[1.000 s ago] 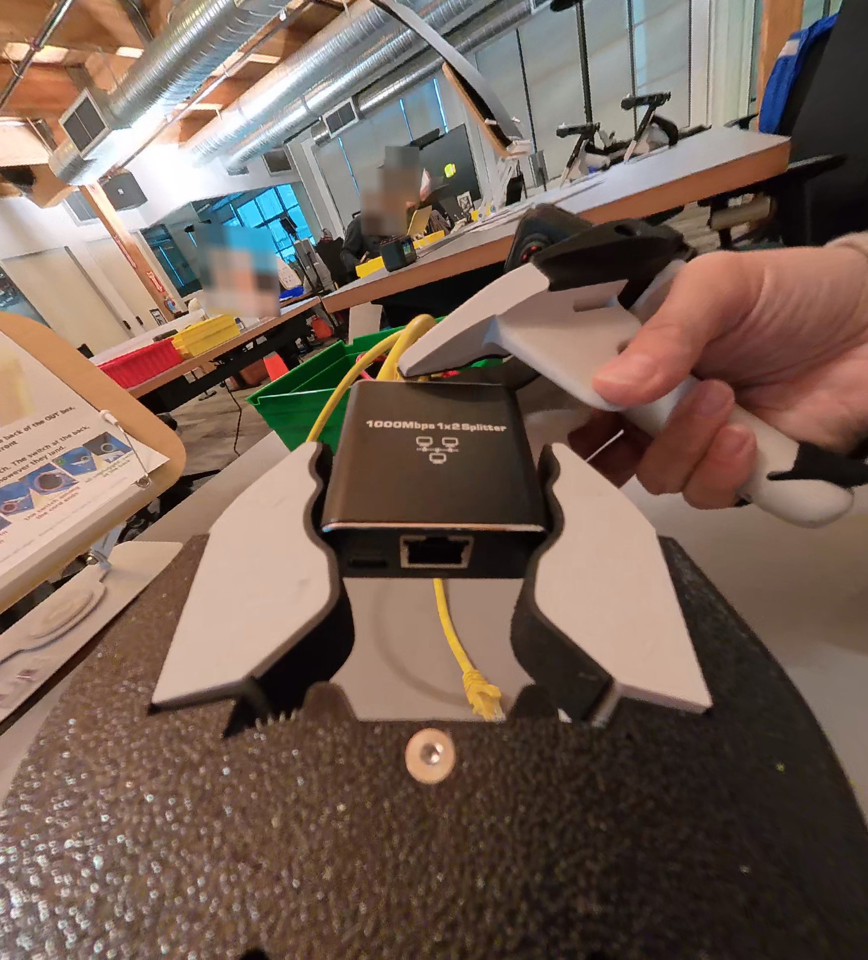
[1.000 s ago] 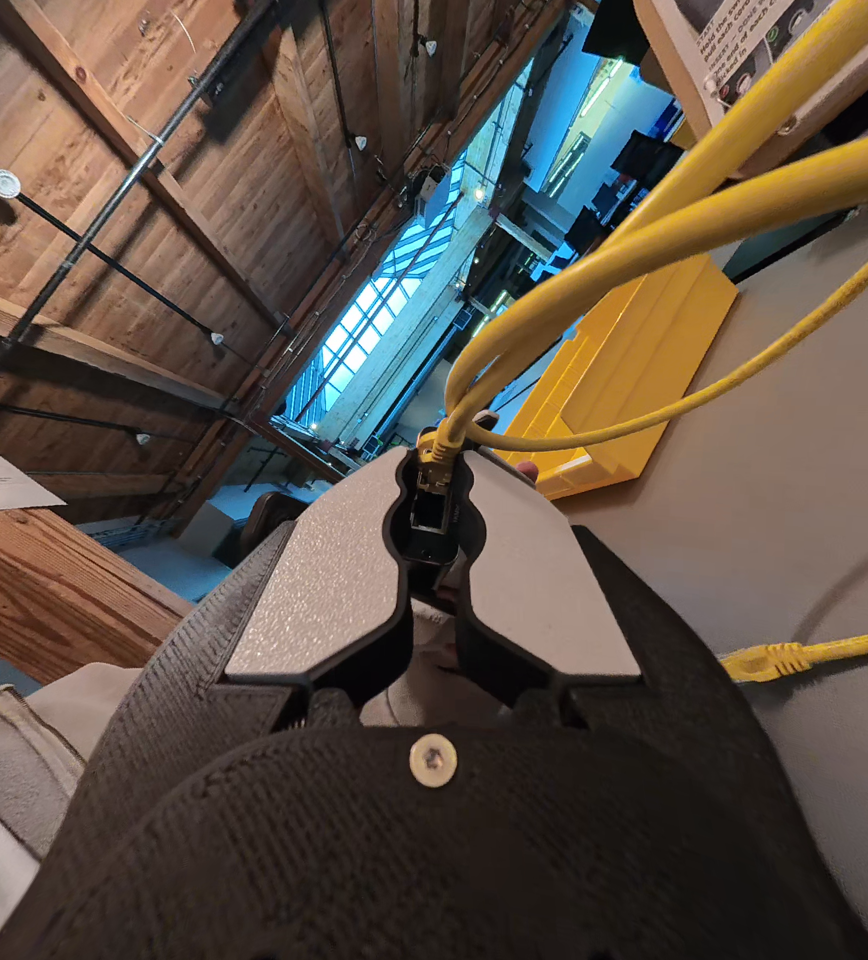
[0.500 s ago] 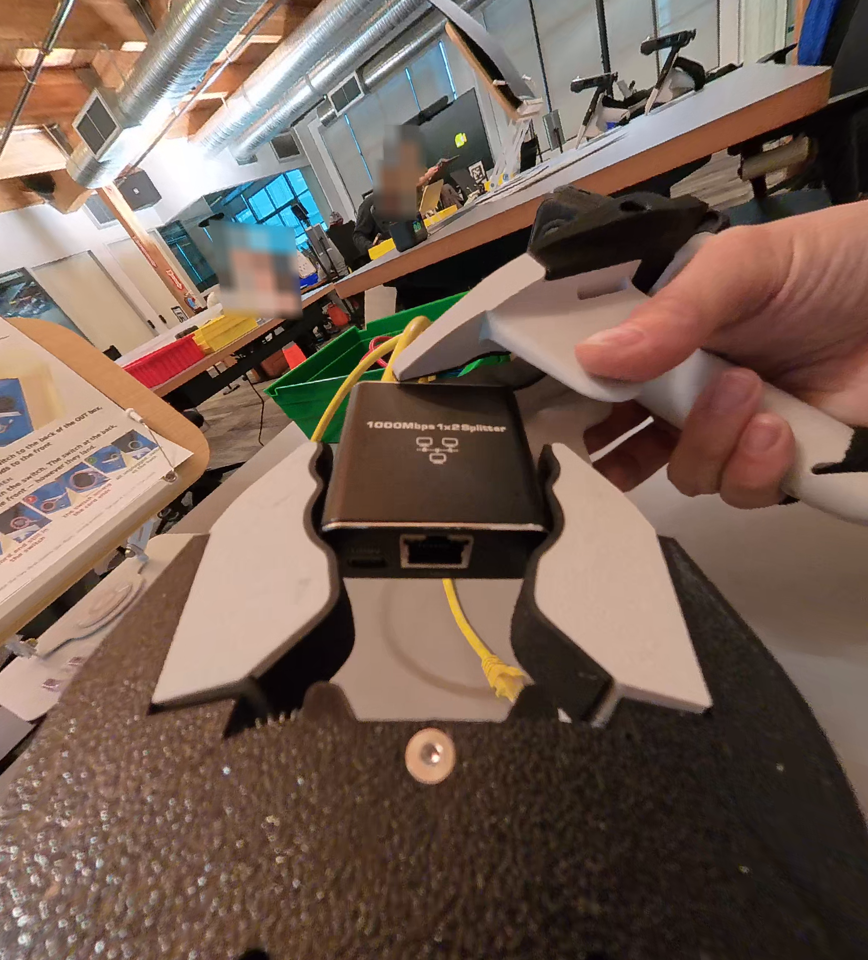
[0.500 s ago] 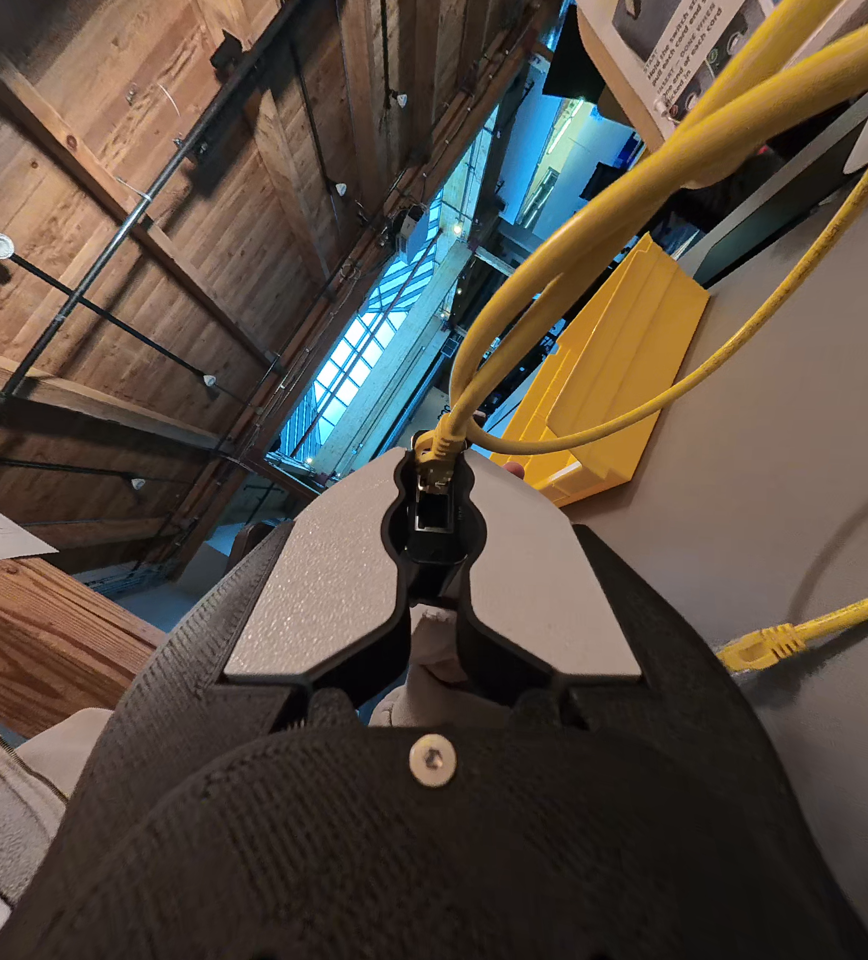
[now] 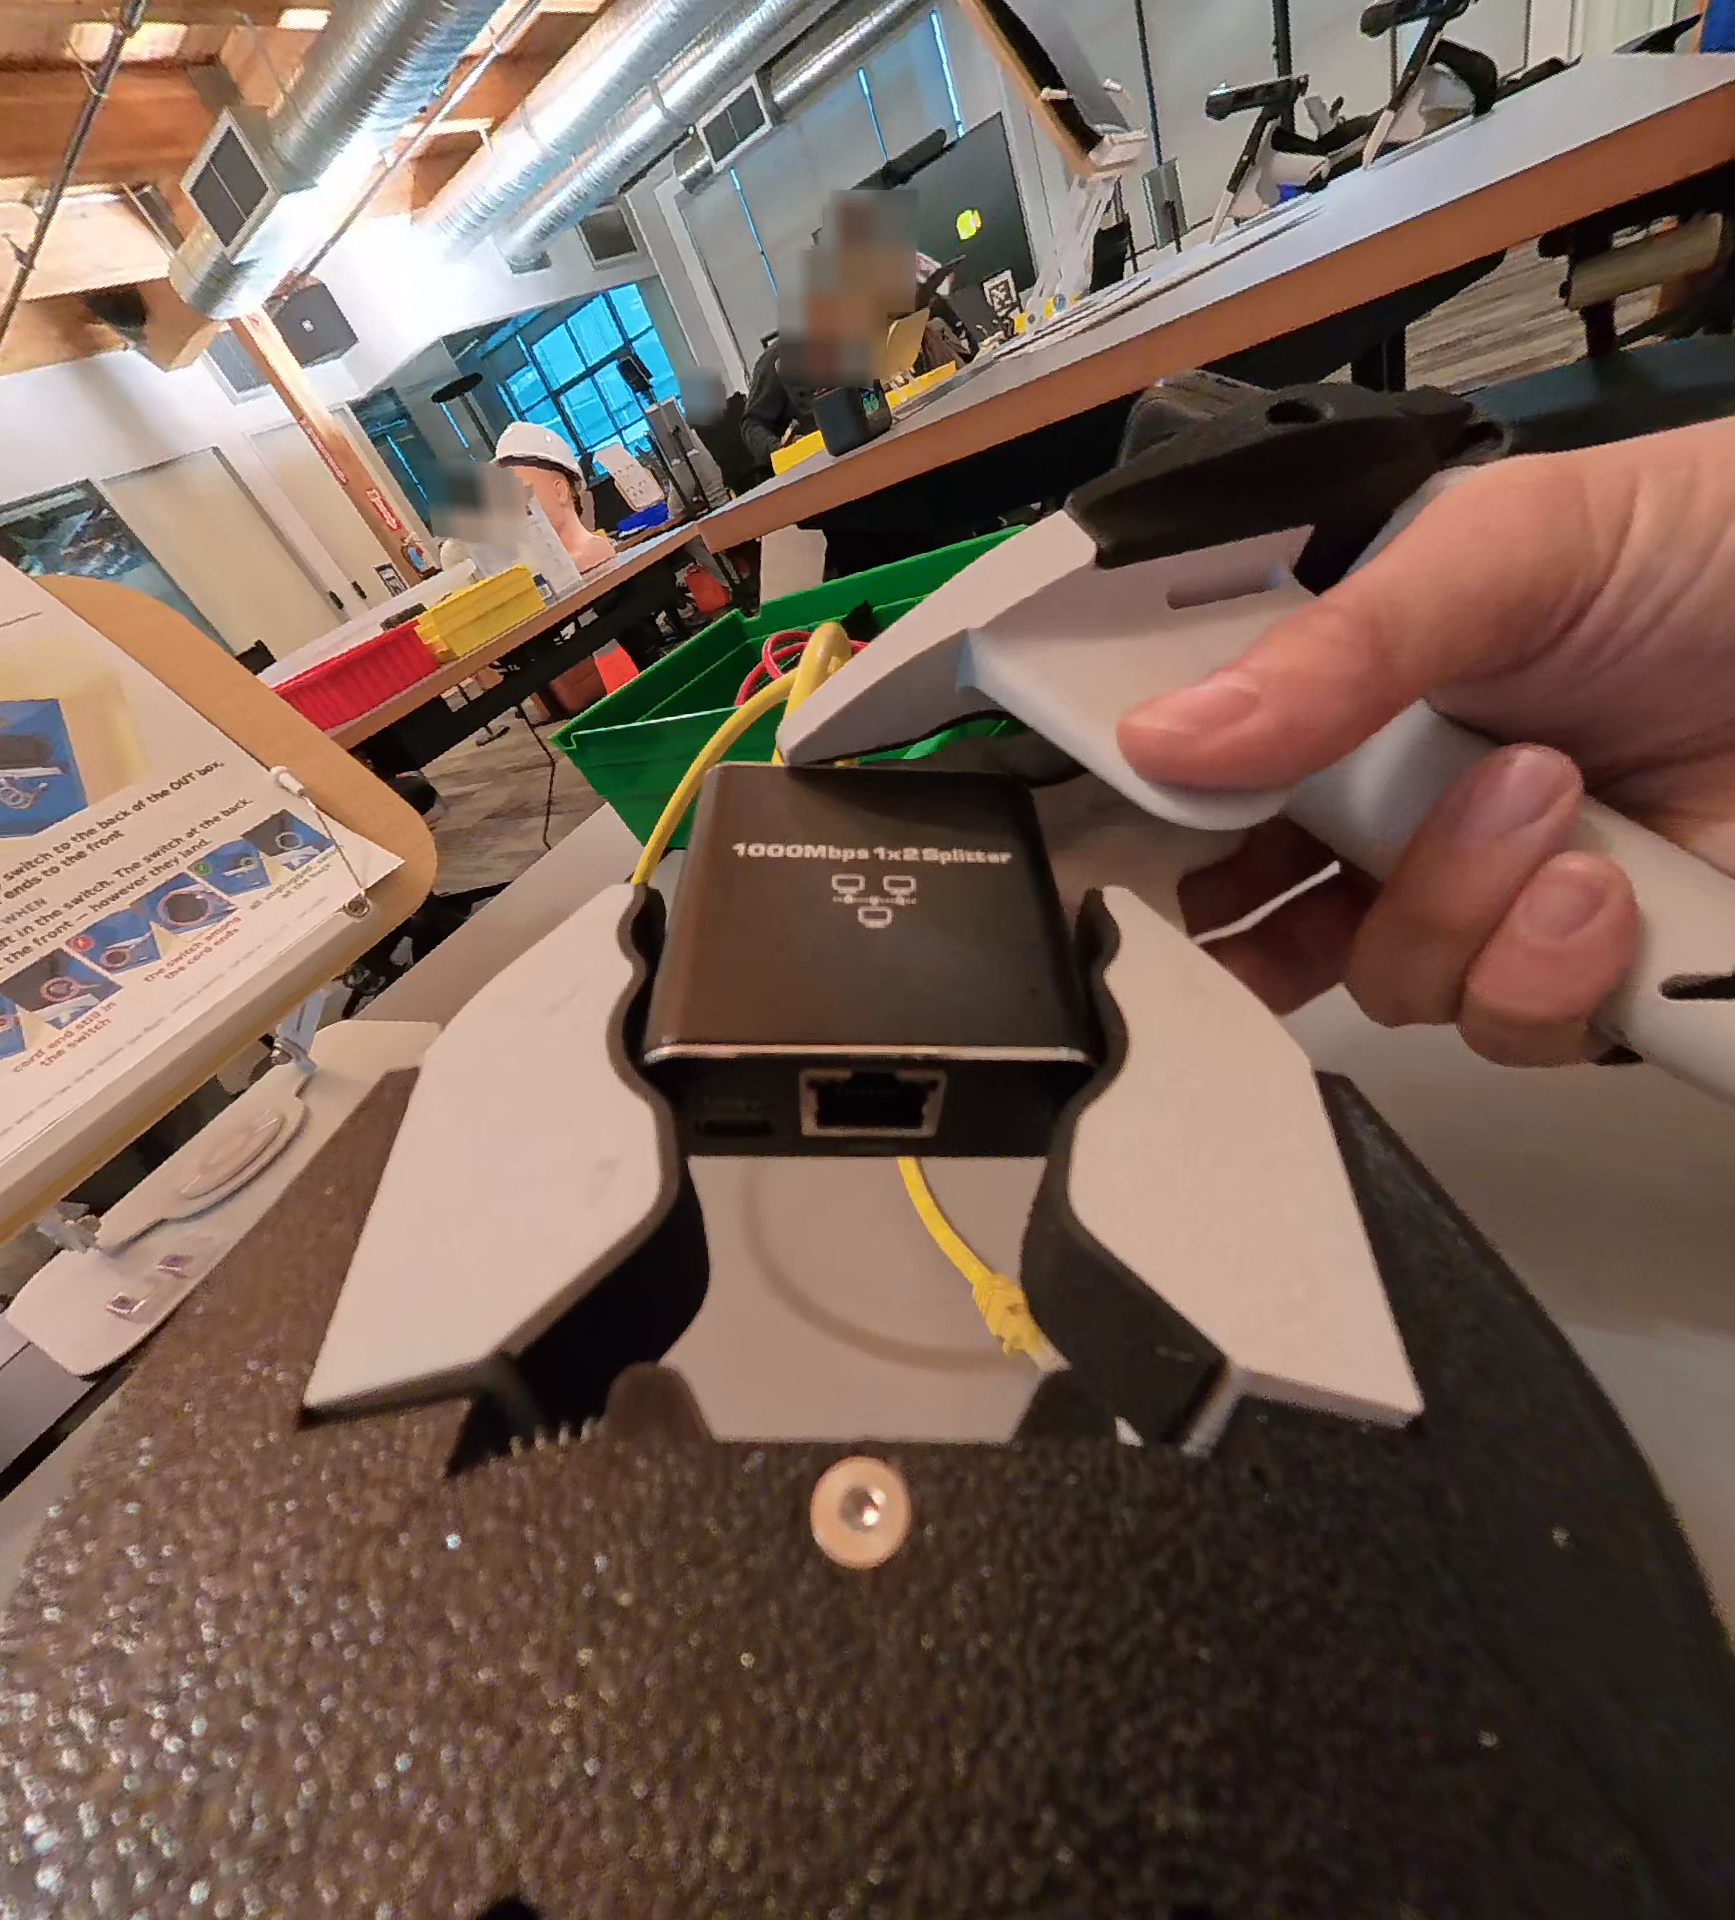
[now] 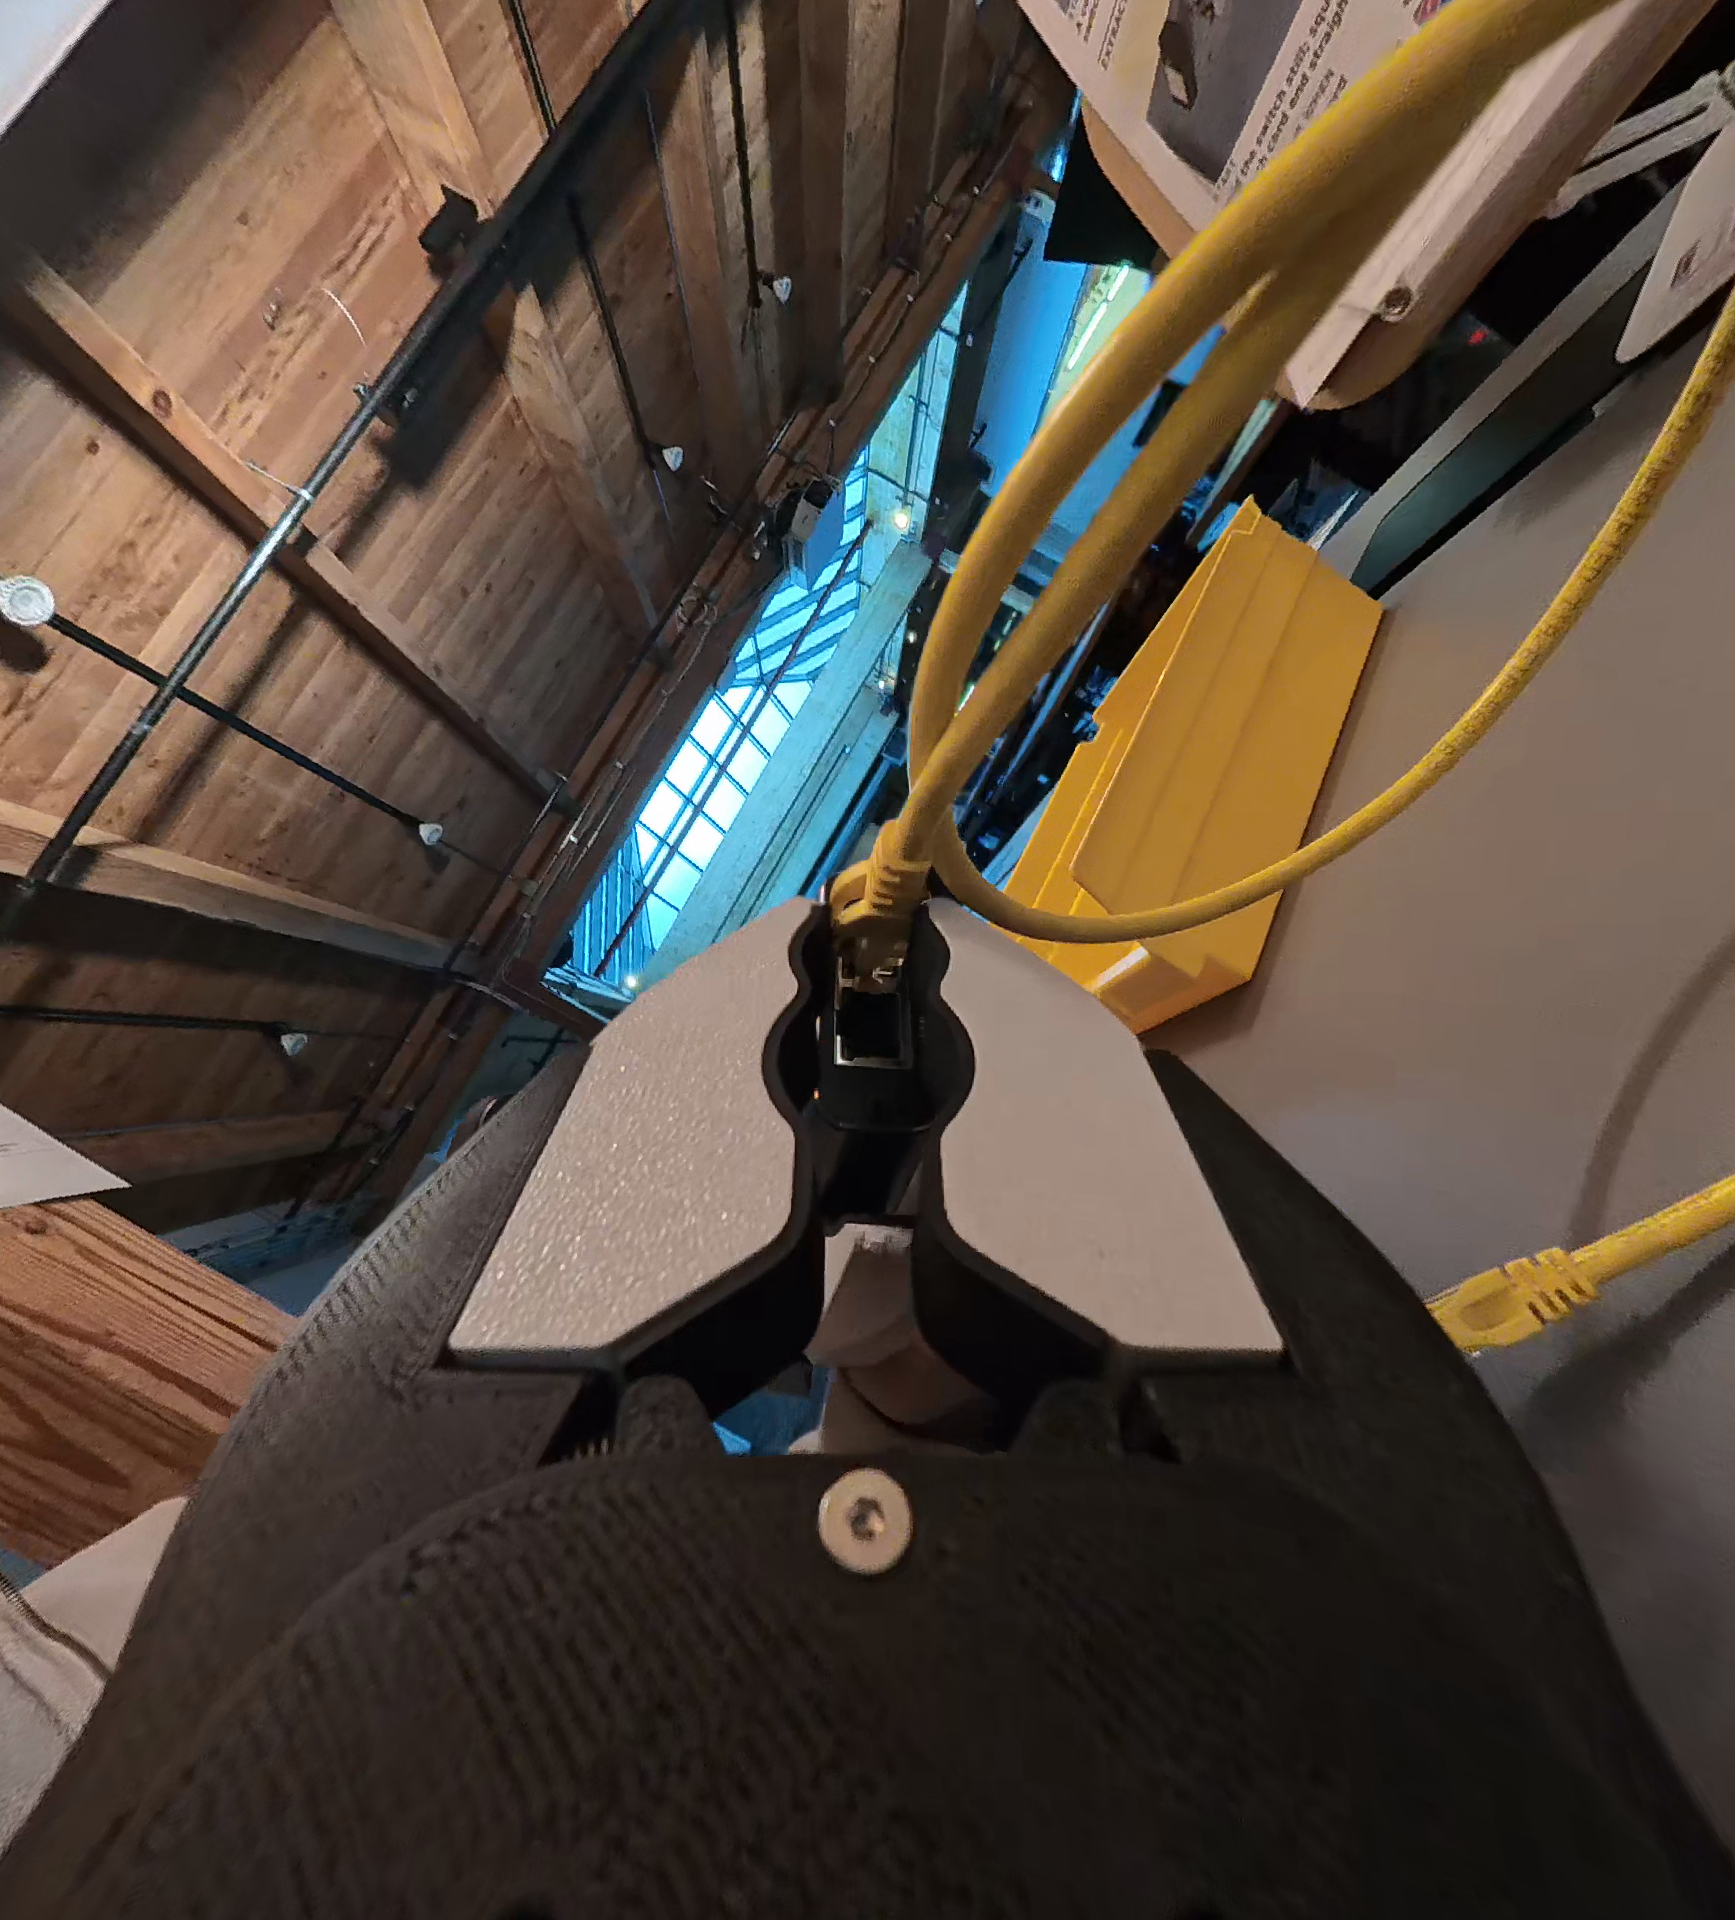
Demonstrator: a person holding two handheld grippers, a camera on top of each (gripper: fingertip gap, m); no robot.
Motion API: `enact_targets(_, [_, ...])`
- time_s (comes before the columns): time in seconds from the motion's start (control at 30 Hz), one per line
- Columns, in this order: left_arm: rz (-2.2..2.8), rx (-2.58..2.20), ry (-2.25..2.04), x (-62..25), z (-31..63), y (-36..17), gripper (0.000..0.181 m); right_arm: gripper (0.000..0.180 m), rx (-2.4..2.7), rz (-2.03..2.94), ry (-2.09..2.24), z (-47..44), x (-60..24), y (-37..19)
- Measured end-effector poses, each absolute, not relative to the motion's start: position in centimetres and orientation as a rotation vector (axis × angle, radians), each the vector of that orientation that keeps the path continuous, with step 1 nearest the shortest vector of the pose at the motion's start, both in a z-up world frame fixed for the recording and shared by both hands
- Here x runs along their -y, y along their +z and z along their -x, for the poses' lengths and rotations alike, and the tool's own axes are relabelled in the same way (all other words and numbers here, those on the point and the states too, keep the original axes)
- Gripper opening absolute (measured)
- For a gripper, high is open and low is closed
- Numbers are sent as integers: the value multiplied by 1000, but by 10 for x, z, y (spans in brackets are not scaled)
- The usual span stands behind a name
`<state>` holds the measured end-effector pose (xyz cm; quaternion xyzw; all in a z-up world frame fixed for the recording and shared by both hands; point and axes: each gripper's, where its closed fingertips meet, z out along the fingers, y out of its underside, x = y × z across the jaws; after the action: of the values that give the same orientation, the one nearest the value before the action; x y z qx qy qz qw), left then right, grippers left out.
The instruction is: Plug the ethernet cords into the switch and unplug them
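In the left wrist view my left gripper (image 5: 868, 904) is shut on the black switch (image 5: 873, 966) and holds it above the grey table (image 5: 1569, 1247). The switch's near port is empty. My right gripper (image 5: 946, 665), held by a hand (image 5: 1569, 675), reaches over the switch's far end. In the right wrist view my right gripper (image 6: 868, 914) is shut on a yellow ethernet plug (image 6: 878, 894) seated in the switch (image 6: 868, 1081), beside an empty port. Its yellow cord (image 6: 1050, 520) loops away. A loose yellow plug (image 5: 1008, 1314) lies on the table; it also shows in the right wrist view (image 6: 1507, 1299).
An instruction board (image 5: 115, 883) leans at the left. A green bin (image 5: 676, 727) with cords stands beyond the switch. A yellow bin (image 6: 1206, 779) sits on the table (image 6: 1569, 935). People sit at long tables further back. My two grippers' fingertips are within a few centimetres of each other.
Both grippers keep their holds. The switch and the right gripper have shifted slightly, and the loose plug on the table now sits further right under the switch.
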<state>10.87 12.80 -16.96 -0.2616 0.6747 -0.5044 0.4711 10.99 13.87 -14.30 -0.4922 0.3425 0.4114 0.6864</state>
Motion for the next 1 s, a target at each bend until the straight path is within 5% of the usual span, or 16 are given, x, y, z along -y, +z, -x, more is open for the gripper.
enact_targets(1.0, [805, -1596, -1222, -128, -125, -190, 75, 14, -770, 1079, 803, -126, -140, -162])
